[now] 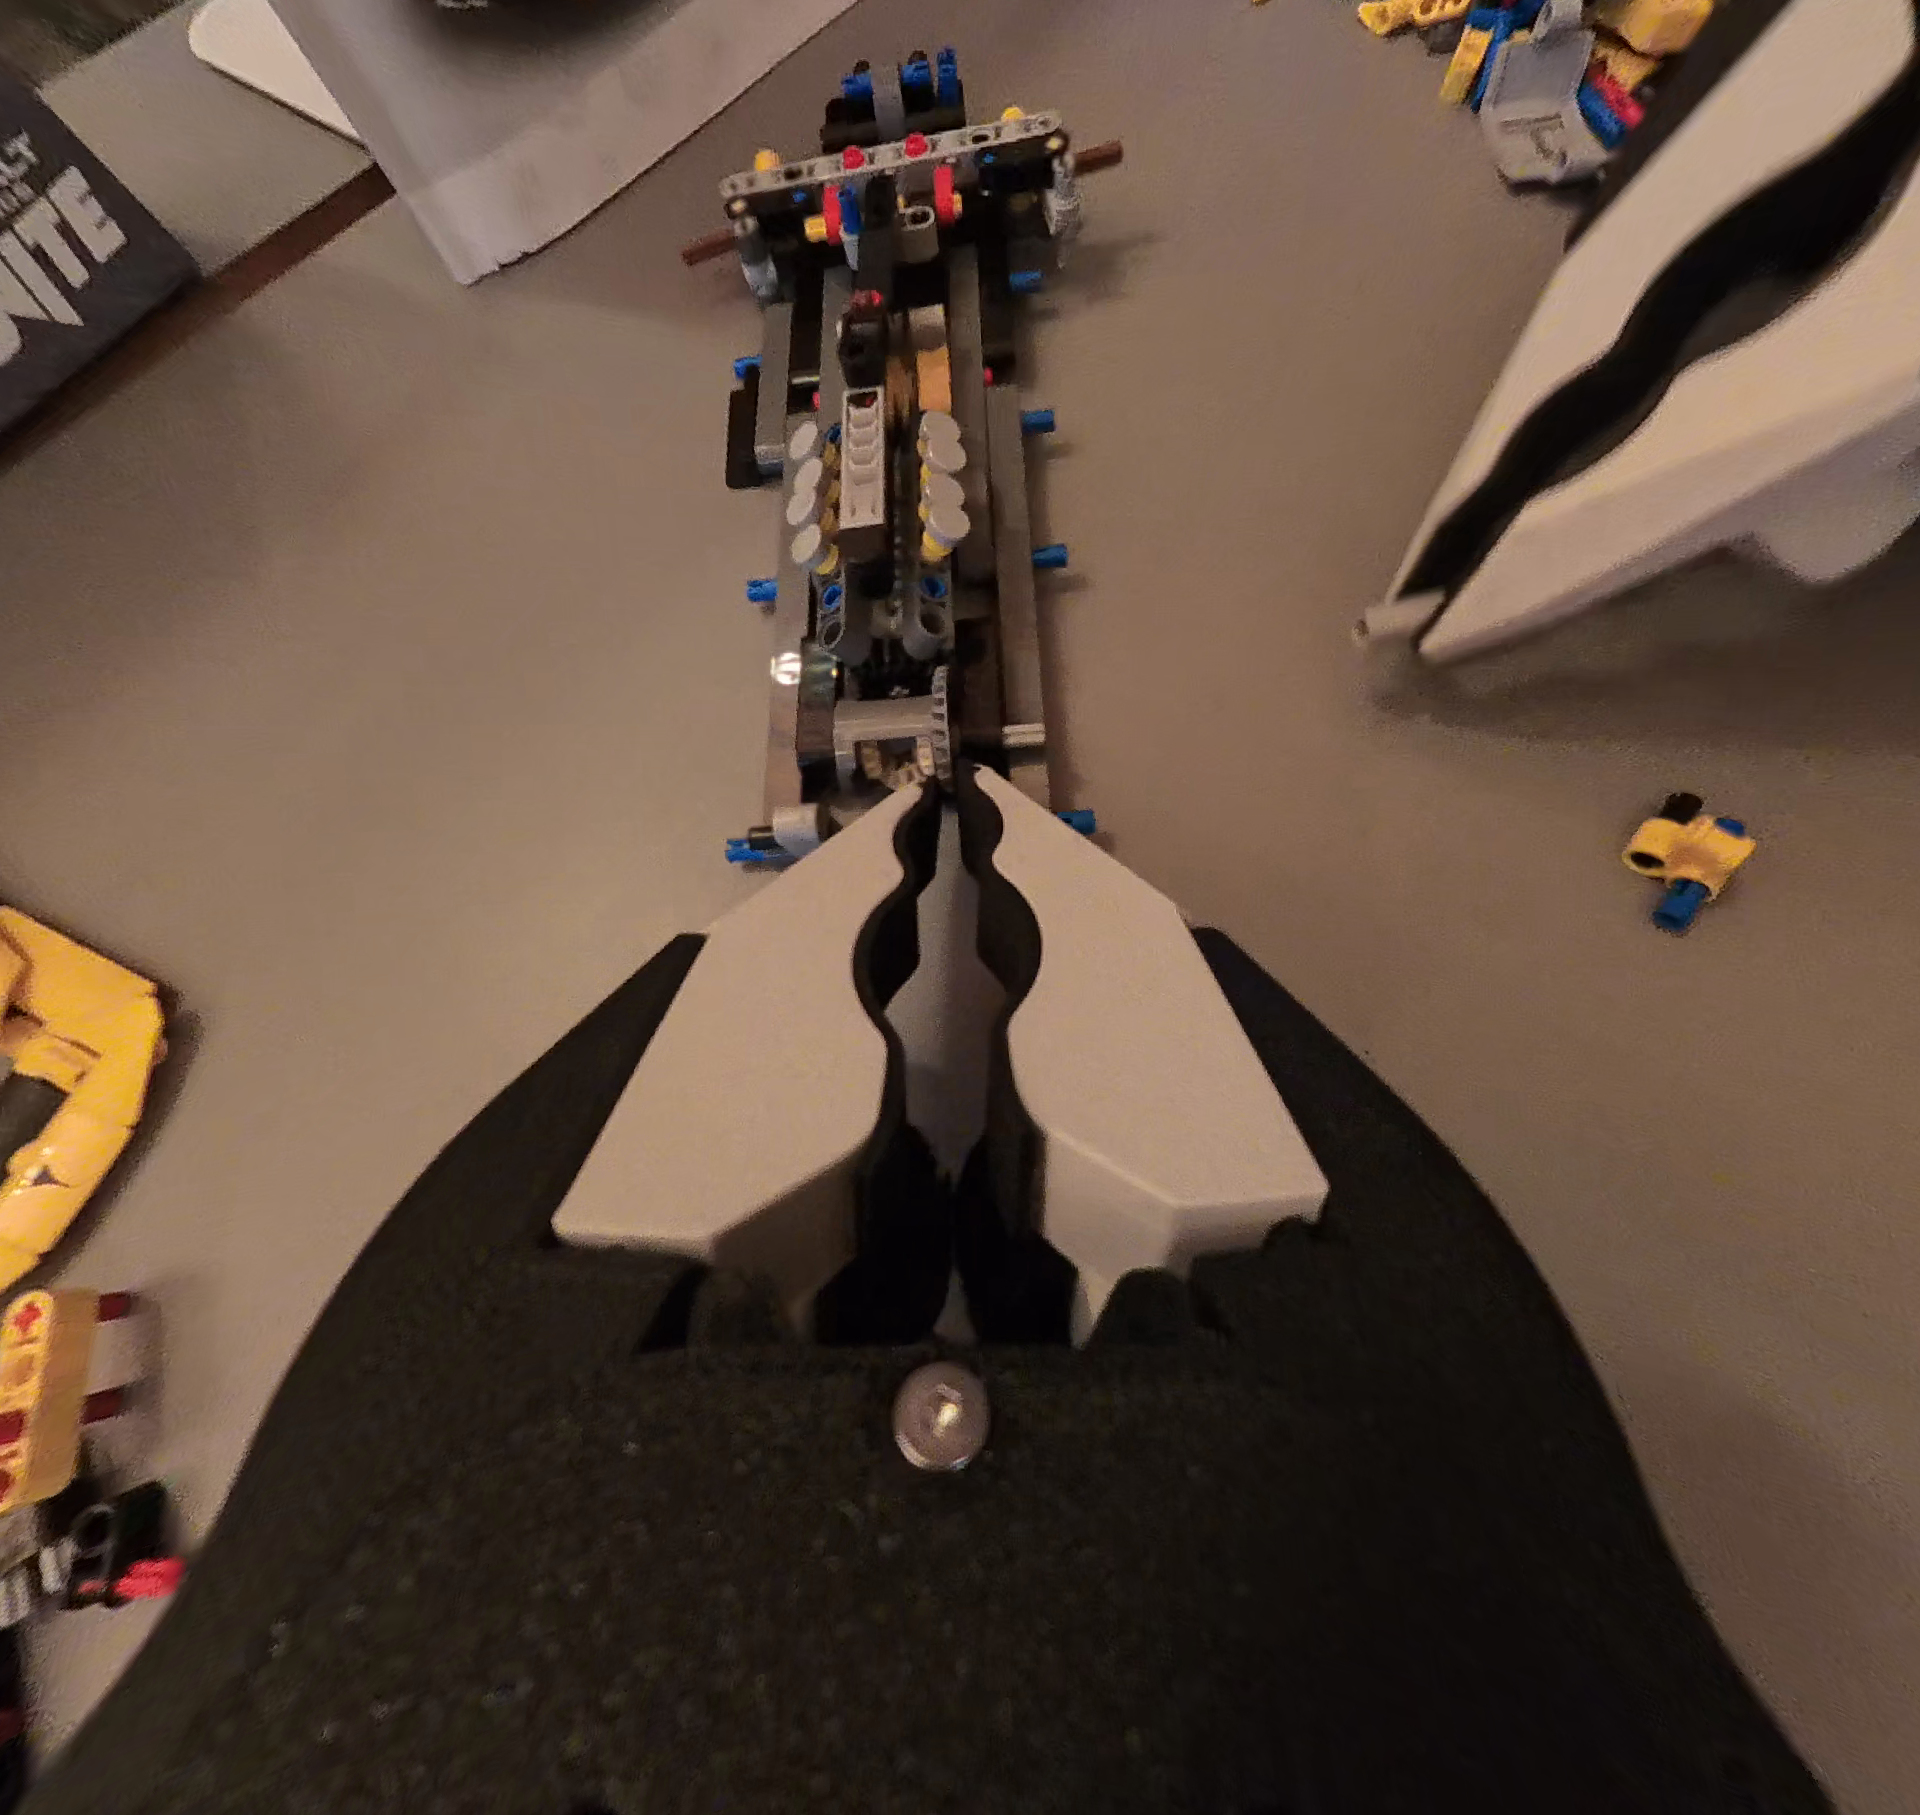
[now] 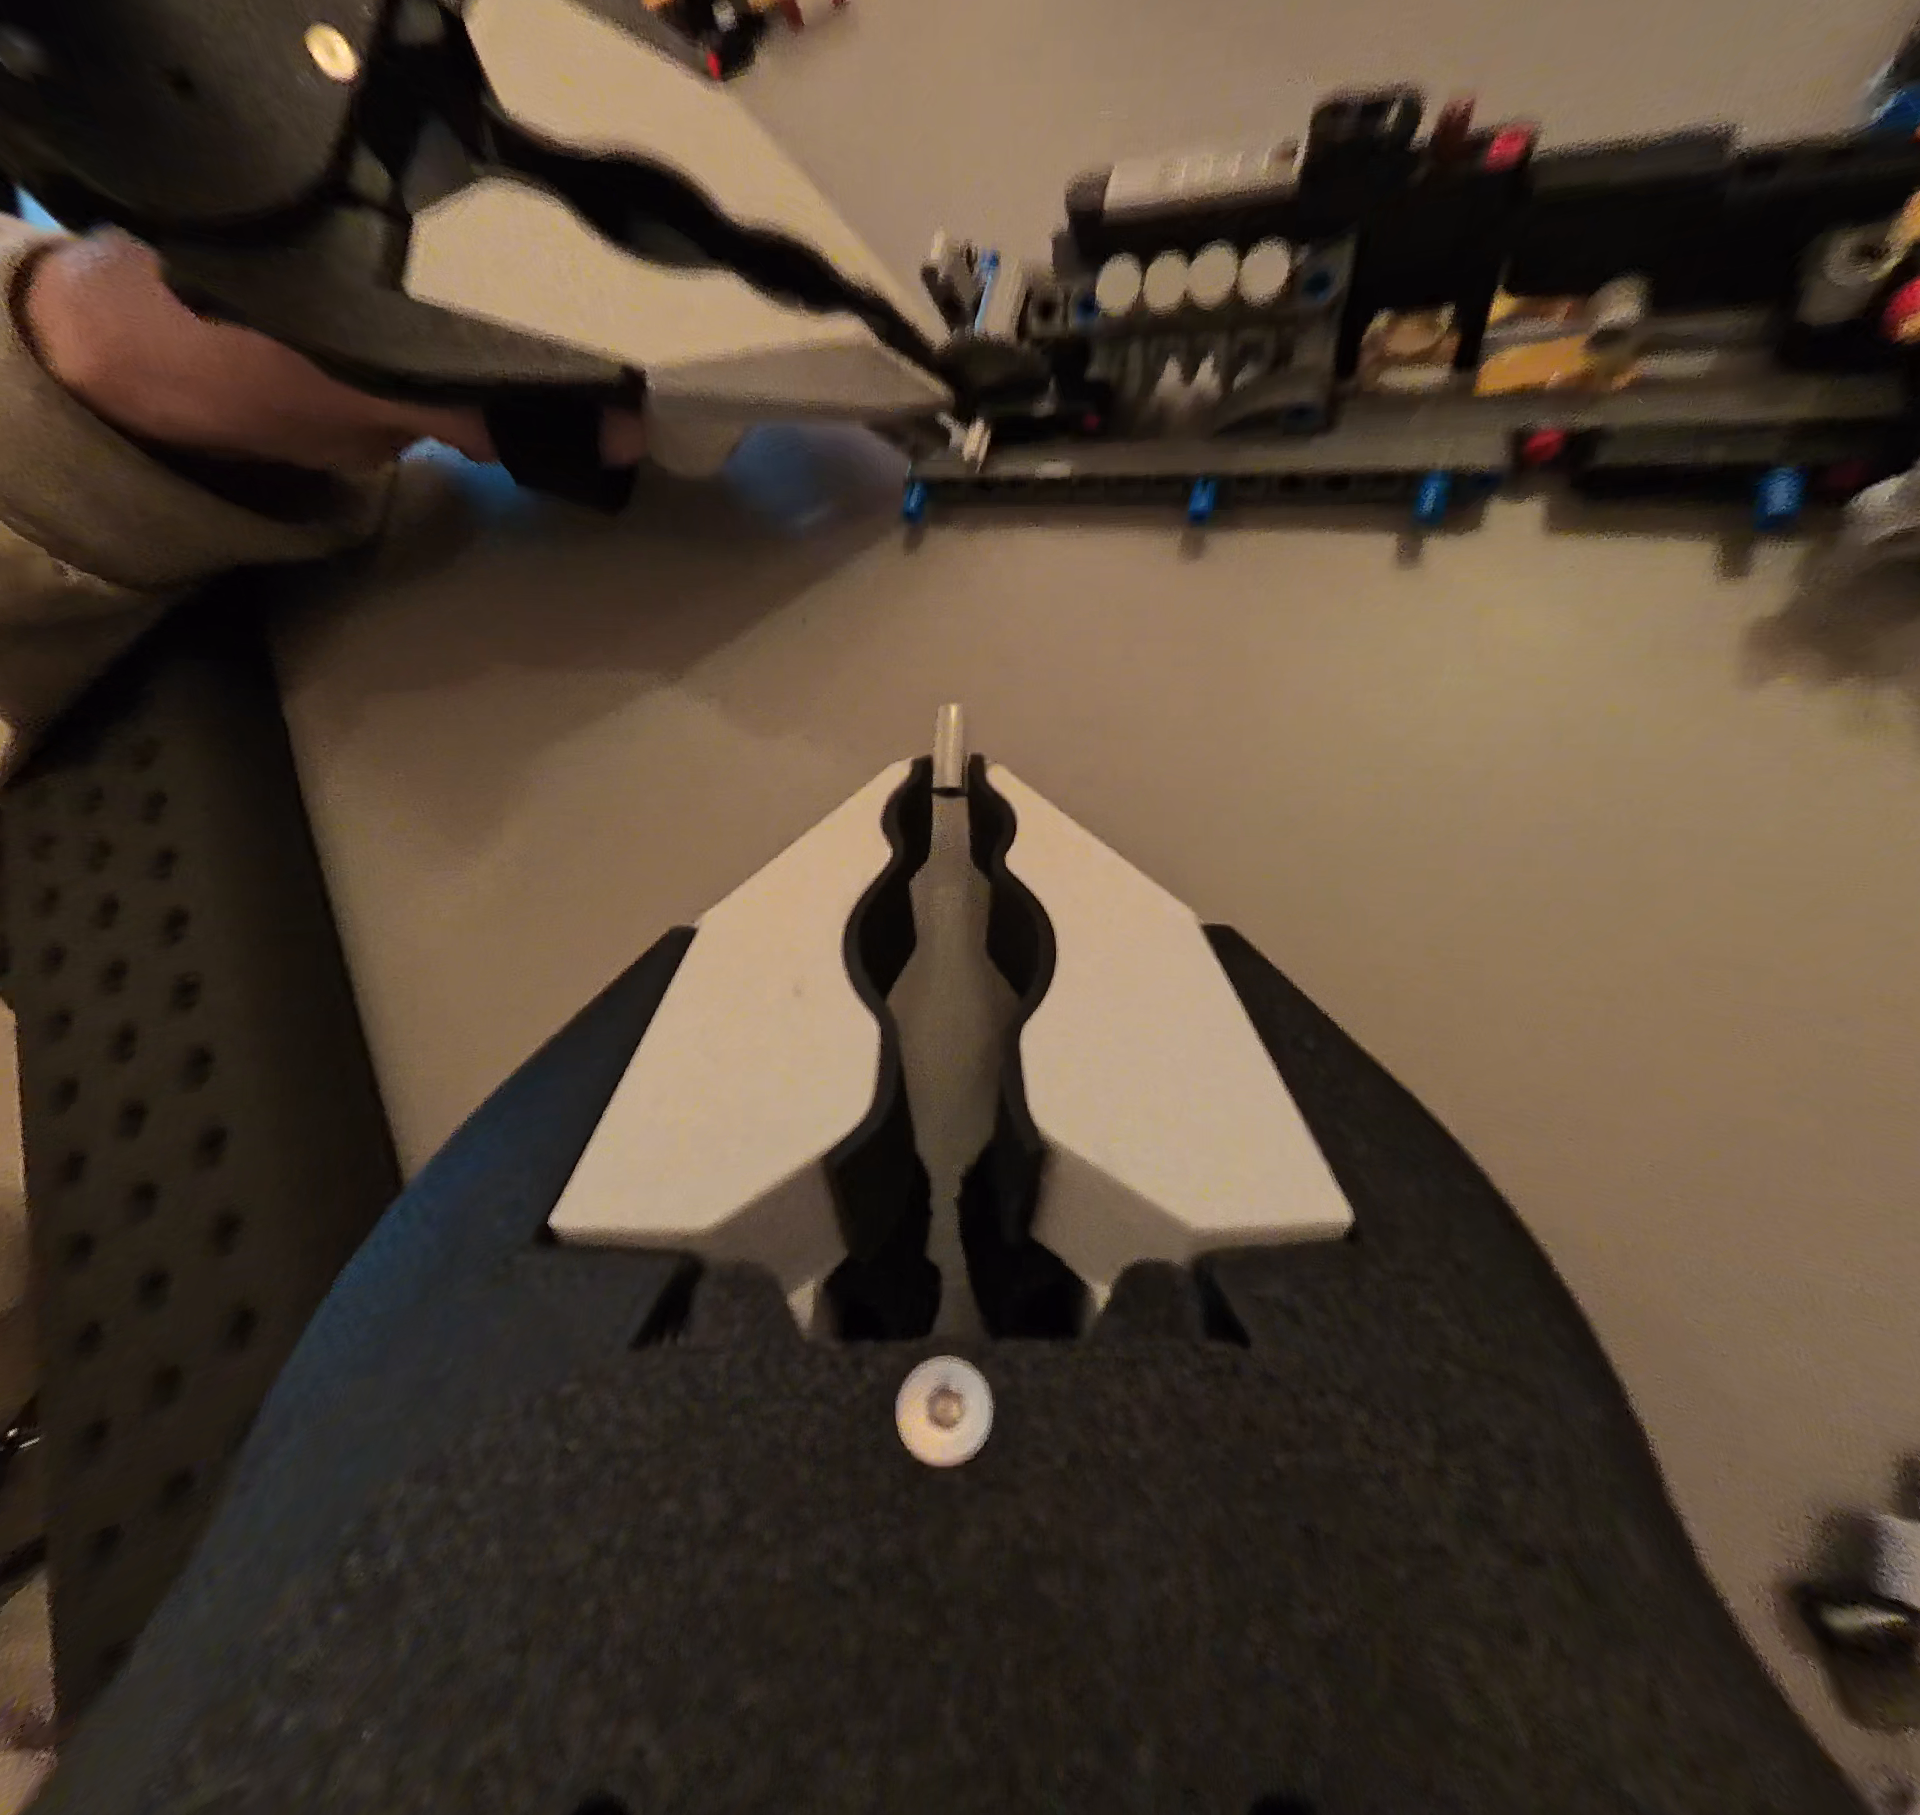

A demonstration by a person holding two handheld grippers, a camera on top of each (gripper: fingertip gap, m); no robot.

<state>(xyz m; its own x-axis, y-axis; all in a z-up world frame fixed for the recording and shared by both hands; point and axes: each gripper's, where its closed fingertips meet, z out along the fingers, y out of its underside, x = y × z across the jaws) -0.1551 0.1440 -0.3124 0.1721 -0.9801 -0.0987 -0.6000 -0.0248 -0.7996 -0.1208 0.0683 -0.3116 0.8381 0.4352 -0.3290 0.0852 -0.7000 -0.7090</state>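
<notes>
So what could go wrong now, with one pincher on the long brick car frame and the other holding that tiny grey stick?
1. The left gripper pinches only the end of the long grey-and-black brick chassis by its gear; a tug might pop pieces loose.
2. The right gripper clamps the small grey axle pin by its end, so it could slip out onto the grey table.
3. The loose yellow-and-blue connector piece nearby could get knocked away.

A plain grey-beige table (image 1: 416,622) fills both views under dim, warm light, with soft shadows lying across its matte surface
</notes>
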